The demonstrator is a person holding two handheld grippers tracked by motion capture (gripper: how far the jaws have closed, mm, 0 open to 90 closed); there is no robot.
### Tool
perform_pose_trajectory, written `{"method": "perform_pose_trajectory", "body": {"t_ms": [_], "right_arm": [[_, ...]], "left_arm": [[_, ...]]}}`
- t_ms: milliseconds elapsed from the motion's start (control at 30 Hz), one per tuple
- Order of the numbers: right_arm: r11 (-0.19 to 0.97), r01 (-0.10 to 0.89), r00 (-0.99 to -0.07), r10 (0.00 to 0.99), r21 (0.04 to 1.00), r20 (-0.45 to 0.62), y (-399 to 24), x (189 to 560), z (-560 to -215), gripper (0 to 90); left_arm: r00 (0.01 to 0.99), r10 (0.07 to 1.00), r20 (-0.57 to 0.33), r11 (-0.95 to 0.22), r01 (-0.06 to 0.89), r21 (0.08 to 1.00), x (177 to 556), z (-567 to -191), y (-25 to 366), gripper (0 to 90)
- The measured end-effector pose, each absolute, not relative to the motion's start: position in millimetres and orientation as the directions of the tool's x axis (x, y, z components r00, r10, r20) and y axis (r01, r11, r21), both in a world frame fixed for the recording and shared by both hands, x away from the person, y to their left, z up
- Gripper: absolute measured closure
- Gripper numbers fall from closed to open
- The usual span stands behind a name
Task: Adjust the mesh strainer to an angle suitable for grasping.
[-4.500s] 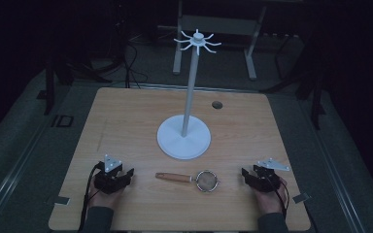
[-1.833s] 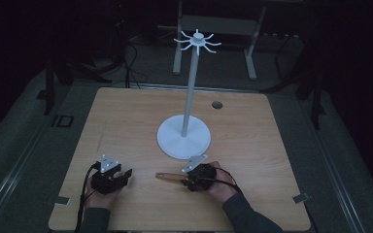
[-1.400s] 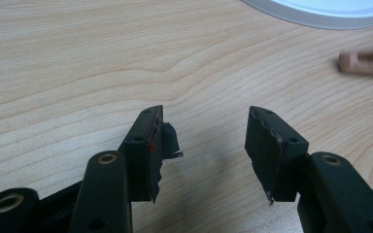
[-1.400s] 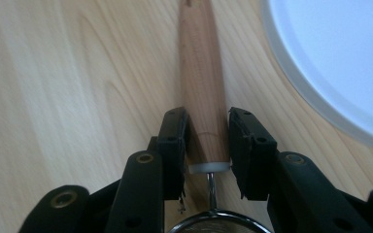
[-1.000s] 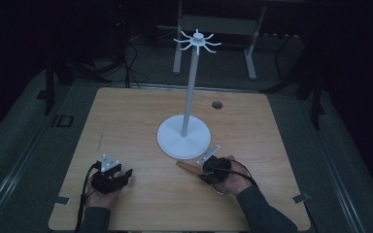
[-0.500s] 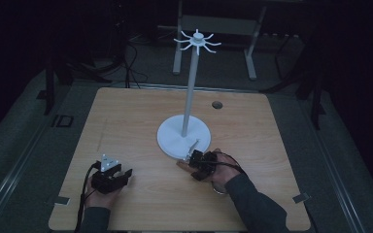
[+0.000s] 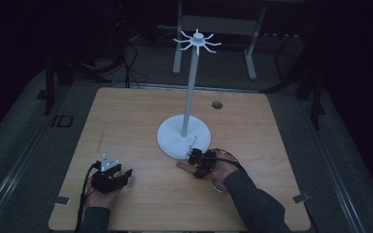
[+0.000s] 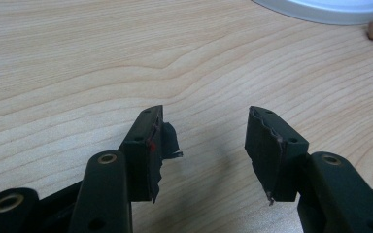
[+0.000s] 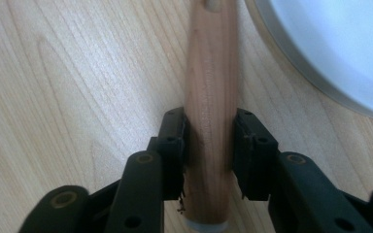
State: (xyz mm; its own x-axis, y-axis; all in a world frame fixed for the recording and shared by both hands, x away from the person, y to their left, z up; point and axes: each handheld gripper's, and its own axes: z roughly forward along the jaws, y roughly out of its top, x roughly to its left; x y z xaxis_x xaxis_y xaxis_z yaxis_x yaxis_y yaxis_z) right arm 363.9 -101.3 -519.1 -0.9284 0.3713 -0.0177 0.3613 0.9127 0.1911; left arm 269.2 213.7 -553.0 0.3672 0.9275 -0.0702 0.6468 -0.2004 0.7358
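Note:
A tool with a wooden handle [image 9: 211, 97] and a round ring end [image 7: 217, 186] lies on the table just in front of the white stand's base [image 7: 175, 141]. My right gripper [image 9: 209, 127] has just closed its jaws on the handle, and both pads press its sides. In the high view the right gripper [image 7: 193, 162] points left, with the handle's tip [image 7: 180, 166] sticking out past it. The ring end is partly hidden under the wrist. My left gripper [image 7: 122, 174] rests at the front left of the table, and its jaws [image 8: 205, 124] are open on nothing.
The white stand has a thin pole [image 7: 189, 87] and a top of several radiating hooks [image 7: 197, 41]. Its base rim [image 9: 330, 53] lies right beside the held handle. The table has a small dark hole [image 7: 217, 104] at the back right. Dark frames and cables stand beyond the table.
The right hand has moved left and a little toward the stand's base, and the tool's handle has shifted with it. The left gripper has stayed where it was.

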Motion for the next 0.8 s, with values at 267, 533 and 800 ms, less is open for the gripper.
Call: {"method": "perform_pose_trajectory", "body": {"t_ms": [267, 533, 800], "right_arm": [[0.907, 0.354, -0.927, 0.372, 0.227, -0.043, -107, 359, -519, 68.2], [0.885, 0.354, -0.919, 0.389, 0.301, -0.063, -111, 355, -507, 68.2], [0.846, 0.357, -0.908, 0.414, 0.395, -0.064, -119, 351, -498, 68.2]], "left_arm": [[0.365, 0.928, -0.070, -0.200, 0.649, 0.734, 270, -554, 214, 49.1], [0.365, 0.929, -0.068, -0.200, 0.647, 0.735, 269, -553, 214, 49.1], [0.362, 0.929, -0.072, -0.195, 0.647, 0.738, 269, -553, 214, 49.1]]}}
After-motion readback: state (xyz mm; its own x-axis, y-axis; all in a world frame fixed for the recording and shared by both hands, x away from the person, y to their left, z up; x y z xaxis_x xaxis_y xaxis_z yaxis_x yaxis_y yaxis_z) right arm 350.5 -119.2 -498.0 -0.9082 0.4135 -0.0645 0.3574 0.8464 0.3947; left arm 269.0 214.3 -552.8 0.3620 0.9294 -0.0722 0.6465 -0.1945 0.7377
